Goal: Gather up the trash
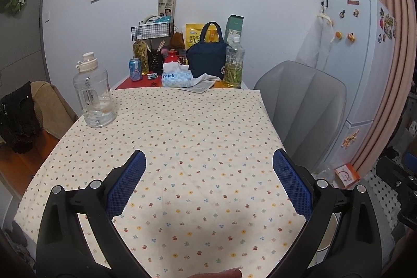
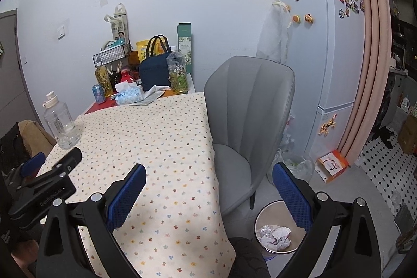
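The desk (image 1: pixel 182 127) wears a flower-print cloth, bare across its middle. A clear water jug (image 1: pixel 92 93) stands at the left edge. Along the far edge crowd a soda can (image 1: pixel 135 69), tissue pack (image 1: pixel 176 78), navy bag (image 1: pixel 207 56) and two tea bottles (image 1: pixel 234 64). On the floor (image 2: pixel 346 202), just off the desk's right edge, a bin (image 2: pixel 276 226) holds crumpled paper (image 2: pixel 276 236).

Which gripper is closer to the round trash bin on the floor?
Right. The right gripper hangs beside the round trash bin; the left gripper is over the floral tablecloth, farther away.
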Action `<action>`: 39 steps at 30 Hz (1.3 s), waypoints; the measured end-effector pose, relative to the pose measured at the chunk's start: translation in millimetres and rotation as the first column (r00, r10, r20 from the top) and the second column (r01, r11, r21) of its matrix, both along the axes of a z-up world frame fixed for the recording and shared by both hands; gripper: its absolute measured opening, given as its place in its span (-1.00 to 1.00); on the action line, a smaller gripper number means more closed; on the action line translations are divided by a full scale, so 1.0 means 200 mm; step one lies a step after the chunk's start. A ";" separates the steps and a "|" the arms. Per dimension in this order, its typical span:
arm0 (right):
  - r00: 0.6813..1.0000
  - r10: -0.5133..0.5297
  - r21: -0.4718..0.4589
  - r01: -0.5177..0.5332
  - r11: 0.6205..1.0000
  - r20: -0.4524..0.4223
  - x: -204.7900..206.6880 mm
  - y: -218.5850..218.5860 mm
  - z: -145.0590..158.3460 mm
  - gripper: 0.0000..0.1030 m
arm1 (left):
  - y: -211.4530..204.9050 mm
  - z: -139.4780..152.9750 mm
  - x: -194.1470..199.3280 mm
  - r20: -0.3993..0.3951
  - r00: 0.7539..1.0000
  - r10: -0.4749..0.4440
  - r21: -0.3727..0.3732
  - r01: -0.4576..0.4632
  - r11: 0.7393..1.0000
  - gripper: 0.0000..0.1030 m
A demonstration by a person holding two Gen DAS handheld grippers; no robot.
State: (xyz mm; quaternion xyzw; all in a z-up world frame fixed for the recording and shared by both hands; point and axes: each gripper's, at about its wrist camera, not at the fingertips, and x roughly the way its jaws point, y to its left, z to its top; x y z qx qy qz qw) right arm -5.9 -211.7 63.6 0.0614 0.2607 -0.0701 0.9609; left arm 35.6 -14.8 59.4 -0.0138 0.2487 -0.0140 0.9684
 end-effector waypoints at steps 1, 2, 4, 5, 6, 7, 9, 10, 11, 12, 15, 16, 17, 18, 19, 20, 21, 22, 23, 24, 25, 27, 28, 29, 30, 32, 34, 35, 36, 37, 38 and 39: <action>1.000 -0.001 0.002 0.001 1.000 -0.001 0.00 -0.01 0.00 0.85 | 0.00 0.00 0.00 0.000 1.000 0.001 0.000 -0.001 1.000 0.88; 1.000 -0.001 0.002 0.001 1.000 0.000 -0.01 -0.01 -0.01 0.85 | 0.00 0.00 0.00 0.001 1.000 0.001 0.001 -0.001 1.000 0.88; 1.000 0.004 -0.003 -0.004 1.000 0.001 -0.02 -0.01 -0.01 0.85 | -0.01 0.00 -0.01 0.001 1.000 -0.001 0.007 0.001 1.000 0.88; 1.000 0.007 -0.007 -0.007 1.000 0.001 -0.02 -0.01 -0.01 0.85 | -0.01 0.00 -0.01 0.002 1.000 -0.001 0.010 0.001 1.000 0.88; 1.000 0.011 -0.011 -0.011 1.000 0.001 -0.02 -0.01 -0.01 0.85 | -0.01 0.00 -0.02 0.004 1.000 0.000 0.012 0.000 1.000 0.88; 1.000 0.015 -0.013 -0.014 1.000 0.003 -0.02 -0.01 -0.01 0.85 | -0.01 0.00 -0.02 0.008 1.000 0.005 0.016 -0.005 1.000 0.88; 1.000 0.016 -0.013 -0.016 1.000 0.009 -0.04 -0.02 -0.01 0.85 | -0.01 0.00 -0.02 0.010 1.000 0.020 0.018 -0.020 1.000 0.88; 1.000 0.019 -0.008 -0.019 1.000 0.008 -0.04 -0.02 -0.01 0.85 | -0.01 0.00 -0.02 0.011 1.000 0.023 0.017 -0.023 1.000 0.88; 1.000 0.022 -0.002 -0.022 1.000 0.005 -0.04 -0.03 -0.02 0.85 | -0.01 0.00 -0.03 0.016 1.000 0.027 0.015 -0.027 1.000 0.88; 1.000 0.021 -0.002 -0.021 1.000 0.003 -0.04 -0.03 -0.02 0.85 | -0.01 0.00 -0.03 0.019 0.999 0.031 0.013 -0.031 0.999 0.88; 1.000 0.027 -0.002 -0.027 1.000 -0.010 -0.02 -0.03 -0.04 0.85 | -0.01 -0.01 -0.04 0.016 0.999 0.036 0.007 -0.036 0.999 0.88; 1.000 0.029 -0.003 -0.029 1.000 -0.013 -0.02 -0.03 -0.05 0.85 | -0.01 -0.01 -0.04 0.011 0.999 0.035 0.007 -0.035 0.999 0.88; 0.999 0.030 -0.004 -0.030 1.000 -0.012 -0.02 -0.03 -0.05 0.85 | -0.01 -0.02 -0.04 0.007 0.999 0.035 0.010 -0.035 0.999 0.88; 1.000 0.030 -0.005 -0.030 1.000 -0.008 -0.03 -0.03 -0.05 0.85 | -0.01 -0.02 -0.04 0.007 0.999 0.035 0.011 -0.036 0.999 0.88; 1.000 0.030 -0.005 -0.030 1.000 -0.005 -0.03 -0.03 -0.04 0.85 | -0.01 -0.02 -0.04 0.008 0.999 0.036 0.014 -0.036 0.999 0.88; 1.000 0.030 -0.004 -0.030 1.000 -0.002 -0.03 -0.04 -0.04 0.85 | 0.00 -0.01 -0.04 0.011 0.999 0.038 0.015 -0.038 0.999 0.88; 1.000 0.030 -0.004 -0.030 1.000 -0.001 -0.04 -0.04 -0.04 0.85 | 0.00 -0.01 -0.05 0.013 0.999 0.040 0.016 -0.040 0.999 0.88; 1.000 0.031 -0.005 -0.031 1.000 -0.001 -0.03 -0.03 -0.04 0.85 | 0.00 0.00 -0.05 0.015 0.999 0.042 0.015 -0.042 0.999 0.88; 1.000 0.031 -0.006 -0.031 1.000 -0.002 -0.03 -0.03 -0.04 0.85 | 0.00 0.00 -0.05 0.016 0.999 0.043 0.014 -0.044 0.999 0.88; 0.999 0.033 -0.007 -0.033 0.999 -0.004 -0.03 -0.03 -0.05 0.85 | 0.00 0.00 -0.05 0.016 0.999 0.044 0.013 -0.045 0.999 0.88; 0.999 0.035 -0.007 -0.035 0.999 -0.006 -0.03 -0.03 -0.05 0.85 | 0.01 0.00 -0.05 0.015 0.999 0.046 0.012 -0.046 0.999 0.88; 0.999 0.039 -0.007 -0.039 0.999 -0.011 -0.03 -0.03 -0.05 0.85 | 0.01 -0.01 -0.05 0.013 0.999 0.049 0.011 -0.049 0.999 0.88; 0.999 0.041 -0.007 -0.041 0.999 -0.014 -0.03 -0.03 -0.06 0.85 | 0.01 -0.01 -0.05 0.012 0.999 0.050 0.011 -0.050 0.999 0.88; 0.999 0.042 -0.008 -0.042 0.999 -0.014 -0.03 -0.03 -0.06 0.85 | 0.01 -0.01 -0.05 0.010 0.999 0.050 0.011 -0.050 0.999 0.88; 0.999 0.042 -0.008 -0.042 0.999 -0.015 -0.03 -0.03 -0.06 0.85 | 0.00 -0.01 -0.05 0.009 0.999 0.050 0.012 -0.050 0.999 0.88; 0.999 0.042 -0.007 -0.042 0.999 -0.014 -0.03 -0.03 -0.06 0.85 | -0.01 -0.01 -0.05 0.009 0.999 0.049 0.014 -0.049 0.999 0.88; 0.999 0.040 -0.008 -0.040 0.999 -0.014 -0.02 -0.03 -0.06 0.85 | -0.01 -0.01 -0.05 0.011 0.999 0.048 0.017 -0.048 0.999 0.88; 0.999 0.041 -0.007 -0.041 0.999 -0.015 -0.02 -0.03 -0.06 0.85 | -0.01 -0.01 -0.05 0.012 0.999 0.048 0.018 -0.048 0.999 0.88; 0.999 0.042 -0.006 -0.042 0.999 -0.016 -0.02 -0.03 -0.07 0.85 | -0.01 -0.01 -0.05 0.012 0.999 0.047 0.017 -0.047 0.999 0.88; 0.999 0.043 -0.007 -0.043 0.999 -0.016 -0.02 -0.03 -0.07 0.85 | -0.01 -0.01 -0.05 0.011 0.999 0.048 0.017 -0.048 0.999 0.88; 0.999 0.044 -0.007 -0.044 0.999 -0.017 -0.02 -0.03 -0.07 0.85 | -0.01 -0.01 -0.06 0.011 0.999 0.048 0.016 -0.049 0.999 0.88; 0.999 0.045 -0.008 -0.045 0.999 -0.017 -0.02 -0.03 -0.07 0.85 | -0.01 -0.01 -0.05 0.012 0.999 0.048 0.017 -0.049 0.999 0.88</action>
